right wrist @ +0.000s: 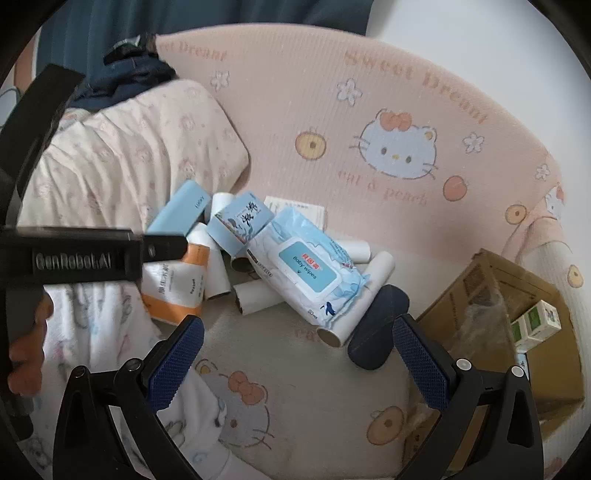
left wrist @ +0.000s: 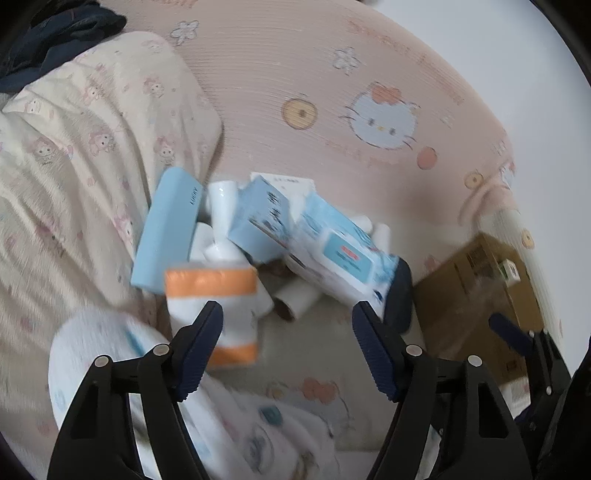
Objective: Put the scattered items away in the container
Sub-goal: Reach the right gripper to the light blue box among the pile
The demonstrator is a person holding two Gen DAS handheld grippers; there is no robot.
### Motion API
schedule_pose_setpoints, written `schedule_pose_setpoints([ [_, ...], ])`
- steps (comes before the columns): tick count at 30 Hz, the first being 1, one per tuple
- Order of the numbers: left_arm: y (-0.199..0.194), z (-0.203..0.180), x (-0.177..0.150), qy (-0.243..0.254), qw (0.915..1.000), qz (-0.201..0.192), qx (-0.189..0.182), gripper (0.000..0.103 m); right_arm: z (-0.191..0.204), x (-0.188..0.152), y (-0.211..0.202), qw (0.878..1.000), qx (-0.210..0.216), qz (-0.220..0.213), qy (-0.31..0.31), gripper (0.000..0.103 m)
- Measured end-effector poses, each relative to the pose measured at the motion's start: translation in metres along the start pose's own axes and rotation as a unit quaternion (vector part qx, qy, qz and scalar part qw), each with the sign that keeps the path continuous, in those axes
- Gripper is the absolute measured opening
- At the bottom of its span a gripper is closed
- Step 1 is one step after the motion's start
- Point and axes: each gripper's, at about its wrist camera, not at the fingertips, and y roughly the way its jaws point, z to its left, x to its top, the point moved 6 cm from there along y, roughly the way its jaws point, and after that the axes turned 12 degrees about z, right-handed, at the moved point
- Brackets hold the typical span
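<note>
Pink cartoon-cat bed sheet [right wrist: 332, 110], cream patterned quilt [right wrist: 122, 155] at left, white wall [right wrist: 480, 33], soft even light

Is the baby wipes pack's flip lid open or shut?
Shut. The blue lid lies flat on the baby wipes pack, no flap raised.

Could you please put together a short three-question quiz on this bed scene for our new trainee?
1. True or false: the baby wipes pack lies inside the cardboard box.
2. What colour is the oval case beside the wipes: A navy, B red, C yellow?
3. Is the right claw open or shut?

Key: 1 false, it lies in the pile on the bed; 2 A; 3 open, holding nothing.
</note>
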Motion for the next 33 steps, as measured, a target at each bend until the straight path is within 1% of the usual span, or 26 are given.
schedule_pose_setpoints([
  [1,0.002,0.003,0.004,0.000,1.0000,-0.005,-0.004,0.073,0.001,0.002,0.005,1.000,0.000,0.002,-0.001,0.102],
  [3,0.008,0.012,0.016,0.003,0.9998,-0.018,-0.008,0.068,0.001,0.007,0.015,1.000,0.004,0.007,0.000,0.102],
  [4,0.011,0.015,0.021,0.008,0.9995,-0.028,-0.012,0.066,0.001,0.010,0.019,1.000,0.006,0.010,0.003,0.102],
  [5,0.013,0.017,0.025,0.017,0.9987,-0.046,-0.015,0.065,0.000,0.013,0.024,1.000,0.010,0.013,0.007,0.102],
  [6,0.017,0.020,0.028,0.034,0.9966,-0.073,-0.014,0.065,0.000,0.016,0.029,1.000,0.013,0.017,0.009,0.102],
  [7,0.024,0.024,0.030,0.046,0.9952,-0.087,-0.002,0.065,0.000,0.020,0.033,1.000,0.014,0.021,0.011,0.102],
  [8,0.036,0.030,0.031,0.051,0.9949,-0.086,0.014,0.063,0.000,0.024,0.038,1.000,0.016,0.024,0.012,0.102],
  [9,0.048,0.034,0.032,0.036,0.9974,-0.061,0.009,0.056,0.001,0.027,0.041,0.999,0.018,0.025,0.012,0.102],
  [10,0.058,0.038,0.034,0.015,0.9993,-0.031,-0.016,0.051,0.001,0.030,0.044,0.999,0.020,0.026,0.011,0.102],
  [11,0.063,0.039,0.037,0.002,0.9989,-0.018,-0.043,0.049,0.002,0.033,0.048,0.999,0.021,0.024,0.009,0.102],
  [12,0.063,0.043,0.040,-0.010,0.9979,-0.021,-0.060,0.049,0.004,0.036,0.052,1.000,0.022,0.021,0.007,0.102],
  [14,0.060,0.048,0.046,-0.025,0.9965,-0.034,-0.072,0.049,0.007,0.039,0.060,1.000,0.024,0.018,0.001,0.102],
  [16,0.065,0.055,0.051,-0.048,0.9934,-0.028,-0.100,0.049,0.011,0.042,0.070,0.999,0.027,0.020,-0.004,0.102],
  [18,0.072,0.064,0.054,-0.074,0.9903,-0.014,-0.117,0.049,0.017,0.045,0.081,0.999,0.029,0.018,-0.012,0.102],
  [21,0.078,0.068,0.061,-0.096,0.9857,-0.006,-0.139,0.049,0.026,0.049,0.096,0.999,0.024,0.021,-0.030,0.102],
  [23,0.086,0.070,0.064,-0.105,0.9833,0.009,-0.148,0.050,0.033,0.051,0.104,0.999,0.027,0.019,-0.042,0.101],
  [24,0.092,0.072,0.066,-0.114,0.9823,0.023,-0.147,0.051,0.037,0.054,0.109,0.998,0.030,0.019,-0.048,0.101],
  [26,0.100,0.076,0.069,-0.129,0.9810,0.036,-0.141,0.052,0.042,0.058,0.116,0.998,0.035,0.017,-0.058,0.101],
  [28,0.104,0.078,0.074,-0.134,0.9791,0.037,-0.148,0.058,0.047,0.062,0.123,0.997,0.038,0.016,-0.067,0.101],
  [29,0.106,0.079,0.077,-0.137,0.9783,0.035,-0.151,0.063,0.050,0.065,0.127,0.997,0.040,0.016,-0.070,0.101],
  [30,0.108,0.079,0.079,-0.139,0.9778,0.035,-0.153,0.065,0.051,0.067,0.129,0.996,0.041,0.017,-0.072,0.101],
  [33,0.118,0.082,0.083,-0.146,0.9759,0.049,-0.155,0.065,0.056,0.074,0.137,0.996,0.054,0.016,-0.076,0.094],
])
